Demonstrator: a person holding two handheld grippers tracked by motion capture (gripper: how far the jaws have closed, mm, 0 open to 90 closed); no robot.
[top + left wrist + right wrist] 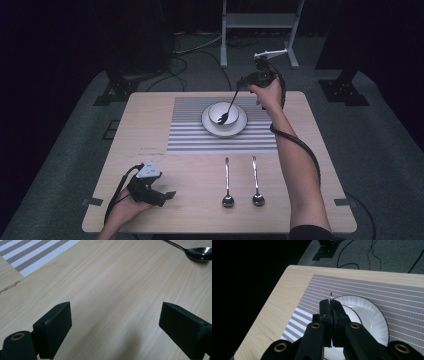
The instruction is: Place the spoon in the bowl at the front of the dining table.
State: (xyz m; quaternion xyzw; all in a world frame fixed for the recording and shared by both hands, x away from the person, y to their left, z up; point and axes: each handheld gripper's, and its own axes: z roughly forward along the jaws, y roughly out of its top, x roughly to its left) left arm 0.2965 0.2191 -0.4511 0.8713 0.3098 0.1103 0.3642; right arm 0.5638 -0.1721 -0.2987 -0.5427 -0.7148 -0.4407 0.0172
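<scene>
Currently clamping a dark slim spoon [231, 104] by the far end of its handle with the right gripper [241, 86], pinching tight on the thin stem and leaving just the handle tip poking out past the shut jaws in the right gripper view. Holding it high and slanted, probably for letting the spoon's head dip down over the rim and into the round white bowl [214, 108] without the gripper itself knocking the crockery. Reaching across to the far middle of the pale wooden table [300, 150], since the bowl is sitting there on a white plate [241, 128], and the plate in turn on a grey-and-white striped placemat [190, 135], presumably for catching spills and keeping the setting tidy. Judging the step as either lowering the spoon into the bowl or stirring with it; not telling which from one moment.

Meanwhile resting the left gripper [167, 196] low at the near left corner, jaws spread wide over bare wood and gripping nothing, well apart from the bowl, likely waiting clear of the working arm. Leaving two shiny silver spoons [227, 182] lying side by side near the front edge, heads toward the person and handles pointing at the placemat, seemingly laid out within easy reach for a later pick.
</scene>
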